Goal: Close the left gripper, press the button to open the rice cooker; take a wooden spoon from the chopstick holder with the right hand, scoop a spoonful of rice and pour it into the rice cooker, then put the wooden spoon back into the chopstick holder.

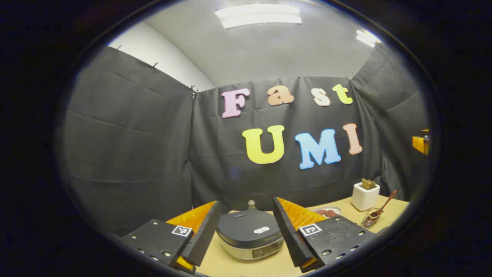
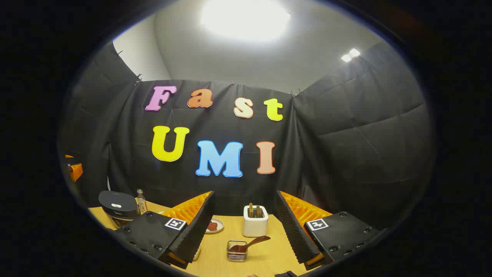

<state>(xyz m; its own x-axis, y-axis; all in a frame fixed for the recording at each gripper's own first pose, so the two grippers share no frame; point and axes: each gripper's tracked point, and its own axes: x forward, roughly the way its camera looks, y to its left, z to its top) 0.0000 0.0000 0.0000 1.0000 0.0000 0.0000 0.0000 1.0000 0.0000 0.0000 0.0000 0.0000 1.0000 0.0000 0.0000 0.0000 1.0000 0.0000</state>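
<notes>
The dark-lidded rice cooker (image 1: pixel 250 234) stands shut on the tan table, straight ahead between the fingers of my left gripper (image 1: pixel 246 203), which is open and holds nothing. In the right gripper view the cooker (image 2: pixel 117 207) sits at the far left. A wire chopstick holder (image 2: pixel 237 251) stands in front of my right gripper (image 2: pixel 244 194), which is also open and holds nothing. A wooden spoon (image 2: pixel 254 242) leans in the holder, handle pointing right. In the left gripper view the holder (image 1: pixel 369 220) and spoon (image 1: pixel 384 204) are at the right.
A white box (image 2: pixel 255 226) with brown pieces in it stands behind the wire holder. A small plate (image 2: pixel 213 226) with reddish-brown food lies to its left. A small bottle (image 2: pixel 141 200) stands by the cooker. Black cloth walls close off the table's back and sides.
</notes>
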